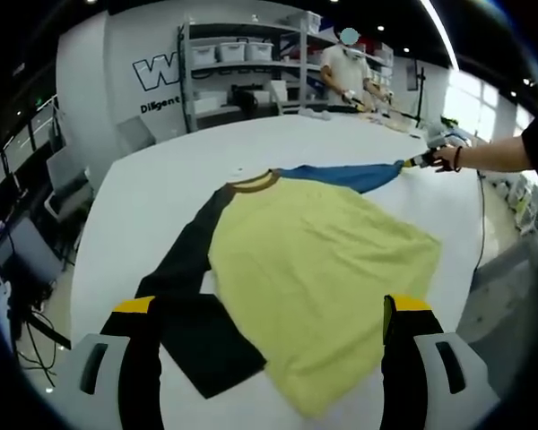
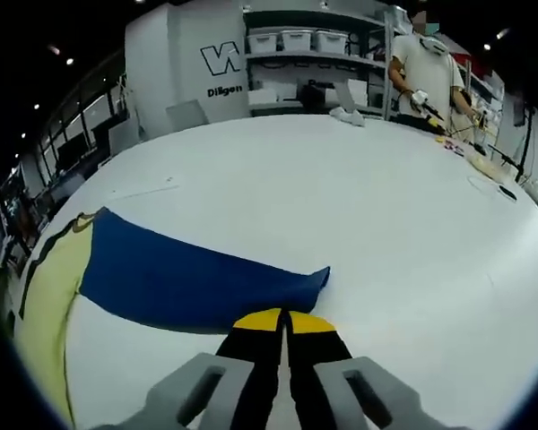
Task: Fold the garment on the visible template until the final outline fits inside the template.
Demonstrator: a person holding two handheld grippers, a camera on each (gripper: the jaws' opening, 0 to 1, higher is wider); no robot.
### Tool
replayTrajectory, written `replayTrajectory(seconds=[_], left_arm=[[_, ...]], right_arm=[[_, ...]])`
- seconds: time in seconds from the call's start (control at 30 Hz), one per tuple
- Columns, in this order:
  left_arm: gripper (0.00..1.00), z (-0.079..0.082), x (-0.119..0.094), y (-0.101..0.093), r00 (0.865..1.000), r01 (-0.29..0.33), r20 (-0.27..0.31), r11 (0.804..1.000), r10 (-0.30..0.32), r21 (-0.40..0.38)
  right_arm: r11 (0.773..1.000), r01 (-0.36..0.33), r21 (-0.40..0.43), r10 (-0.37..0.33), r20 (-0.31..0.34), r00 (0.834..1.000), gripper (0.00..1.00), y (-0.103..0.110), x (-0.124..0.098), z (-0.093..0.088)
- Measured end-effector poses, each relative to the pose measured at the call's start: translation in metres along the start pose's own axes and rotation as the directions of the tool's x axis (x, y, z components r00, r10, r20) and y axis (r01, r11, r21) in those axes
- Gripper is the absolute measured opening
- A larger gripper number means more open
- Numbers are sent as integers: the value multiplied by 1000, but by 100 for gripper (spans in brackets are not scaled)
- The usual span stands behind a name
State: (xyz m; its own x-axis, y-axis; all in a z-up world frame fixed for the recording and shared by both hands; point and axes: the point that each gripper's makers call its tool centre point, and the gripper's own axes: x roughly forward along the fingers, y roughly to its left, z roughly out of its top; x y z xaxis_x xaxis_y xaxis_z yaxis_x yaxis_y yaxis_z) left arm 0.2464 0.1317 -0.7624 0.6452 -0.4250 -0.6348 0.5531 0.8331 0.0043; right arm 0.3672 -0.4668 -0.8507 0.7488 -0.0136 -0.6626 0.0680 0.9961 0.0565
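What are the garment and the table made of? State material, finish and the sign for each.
Garment: seemingly soft knit fabric, matte; it lies limp with slight wrinkles, and its blue sleeve drapes flat, pinched by the right gripper. Table: smooth white surface, faint sheen; material uncertain, possibly laminate.

The shirt lies on the table; its hem runs out of sight between the left gripper's jaws. In the right gripper view the shirt is cut off at the edge beside the blue sleeve. The right gripper's jaws meet at the sleeve's cuff; whether they pinch cloth is unclear.
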Motion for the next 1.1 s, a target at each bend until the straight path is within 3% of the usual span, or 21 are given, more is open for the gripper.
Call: replayTrajectory(seconds=[0.33,0.53,0.7,1.1], left_arm=[[99,-2,-1,2,1000,-4,1,1000,4,-5],[99,-5,-1,4,1000,-9,-4,1000,9,-9],[99,-5,0,2,1000,-4,-5,1000,4,-9],[99,-5,2,4,1000,-13,-11,1000,13,-6]], right_arm=[[1000,-18,2,18,-19,1000,3,14,15,4],[997,35,-72,-38,-45,998,22,5,21,3],[995,60,-81,-64,-42,997,35,-1,22,2],[997,28,-72,-31,-53,998,20,3,25,-3]])
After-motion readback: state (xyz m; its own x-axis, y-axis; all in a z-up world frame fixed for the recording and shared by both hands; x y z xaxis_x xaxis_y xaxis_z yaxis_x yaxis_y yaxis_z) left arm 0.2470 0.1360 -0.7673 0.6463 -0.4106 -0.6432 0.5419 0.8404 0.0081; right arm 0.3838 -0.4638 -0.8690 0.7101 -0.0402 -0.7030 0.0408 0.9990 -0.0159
